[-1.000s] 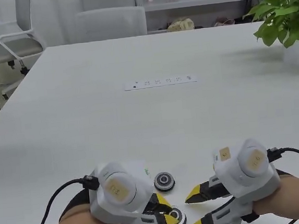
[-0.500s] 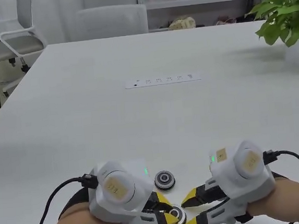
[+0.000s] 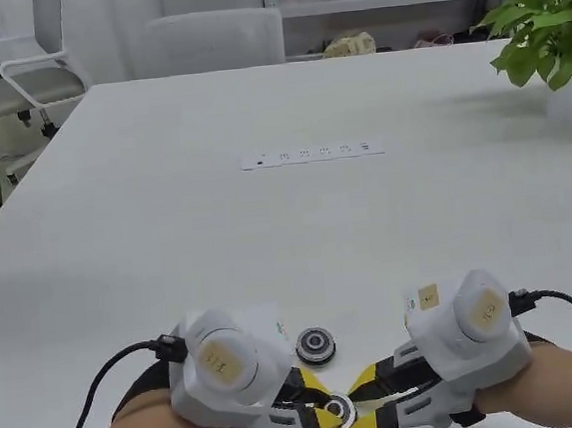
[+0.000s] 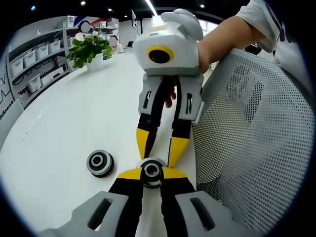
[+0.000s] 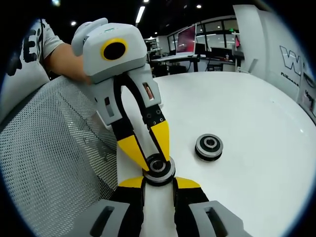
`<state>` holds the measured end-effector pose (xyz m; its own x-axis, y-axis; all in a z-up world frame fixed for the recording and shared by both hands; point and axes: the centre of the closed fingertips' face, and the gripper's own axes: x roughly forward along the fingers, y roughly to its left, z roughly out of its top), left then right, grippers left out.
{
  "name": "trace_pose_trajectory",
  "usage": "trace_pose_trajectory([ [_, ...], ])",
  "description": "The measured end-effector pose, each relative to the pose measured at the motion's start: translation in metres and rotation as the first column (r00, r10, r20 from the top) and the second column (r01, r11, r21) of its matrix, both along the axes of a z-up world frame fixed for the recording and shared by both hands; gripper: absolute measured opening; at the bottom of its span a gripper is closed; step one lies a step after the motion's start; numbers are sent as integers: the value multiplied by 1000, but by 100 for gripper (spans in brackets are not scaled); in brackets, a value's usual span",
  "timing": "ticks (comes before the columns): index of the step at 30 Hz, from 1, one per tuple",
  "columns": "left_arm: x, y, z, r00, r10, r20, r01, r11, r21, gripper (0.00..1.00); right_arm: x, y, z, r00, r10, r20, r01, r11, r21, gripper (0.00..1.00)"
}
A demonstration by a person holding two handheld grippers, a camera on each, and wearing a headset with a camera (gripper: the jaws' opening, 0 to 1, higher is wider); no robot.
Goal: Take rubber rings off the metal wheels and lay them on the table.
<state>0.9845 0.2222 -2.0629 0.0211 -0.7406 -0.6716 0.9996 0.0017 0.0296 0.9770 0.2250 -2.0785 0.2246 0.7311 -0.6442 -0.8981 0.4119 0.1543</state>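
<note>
**A:** How do the jaws stand?

**B:** The left gripper has its jaws drawn in close, and the yellow tips clamp a small metal wheel from either side. The right gripper faces it from the other side. Its jaws are narrowed to about the wheel's width, with the tips against the black rubber ring round the rim. I cannot tell whether they press on it or only touch.

**A:** Where is the wheel, and how does it lie?

**B:** It is at the near edge of the tabletop, between the two grippers. It lies flat with one face and the hub hole turned up, so its axle stands roughly upright. I cannot tell whether it rests on the tabletop or hangs just above it.

**A:** What else is around?

**B:** A second wheel lies flat on the tabletop just beyond the first, apart from both grippers, with its rubber ring on. A white power strip lies across the middle of the tabletop, well away. A potted plant stands at the far right corner. A mesh chair back rises just off the near edge, behind the grippers. Nothing lies between the jaws and the wheel.
</note>
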Motion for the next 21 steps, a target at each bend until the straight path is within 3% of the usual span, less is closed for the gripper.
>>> trace_pose_trajectory([
  [6,2,0,0,1000,4,-1,-4,1000,-2,7,0,-6,-2,1000,-3,2,3,1000,-19,7],
  [12,2,0,0,1000,7,-1,-7,1000,-3,7,1,-6,-2,1000,-5,2,5,1000,-23,4],
  [21,2,1,0,1000,7,5,-7,1000,0,7,5,-12,-2,995,-81,-55,81,997,-6,0],
])
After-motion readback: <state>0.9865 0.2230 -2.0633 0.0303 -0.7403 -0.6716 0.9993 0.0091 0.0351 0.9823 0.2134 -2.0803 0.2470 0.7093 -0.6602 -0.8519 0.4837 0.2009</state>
